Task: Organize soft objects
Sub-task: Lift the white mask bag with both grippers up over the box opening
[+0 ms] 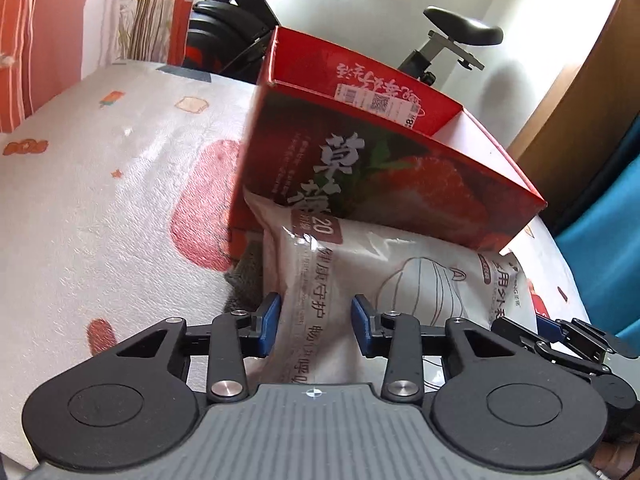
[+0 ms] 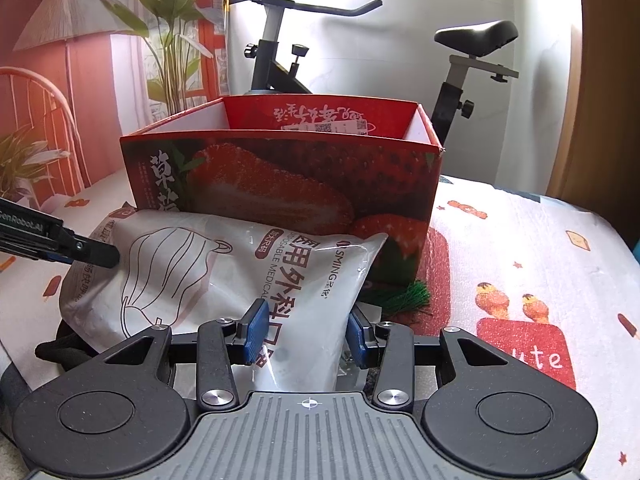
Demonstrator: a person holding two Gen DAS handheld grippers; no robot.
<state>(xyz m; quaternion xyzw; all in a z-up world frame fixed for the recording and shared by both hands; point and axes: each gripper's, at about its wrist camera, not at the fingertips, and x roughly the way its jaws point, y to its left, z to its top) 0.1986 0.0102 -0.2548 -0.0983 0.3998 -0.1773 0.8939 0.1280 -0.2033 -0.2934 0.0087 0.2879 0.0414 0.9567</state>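
A white plastic pack of face masks (image 1: 392,280) (image 2: 224,276) leans against the front of an open red strawberry box (image 1: 360,160) (image 2: 288,184) on a patterned cloth. My left gripper (image 1: 316,320) straddles the pack's left end, blue pads on either side with gaps showing. My right gripper (image 2: 306,328) straddles the pack's right end the same way, jaws apart. The right gripper shows at the right edge of the left wrist view (image 1: 560,332); the left gripper shows at the left of the right wrist view (image 2: 60,244). A grey cloth piece (image 1: 248,276) lies under the pack.
A green fringed object (image 2: 404,296) lies by the box's right corner. An exercise bike (image 2: 280,60) stands behind the box. A plant (image 2: 172,40) and a lamp (image 2: 68,16) stand at the back left. A blue object (image 1: 600,232) is at the right.
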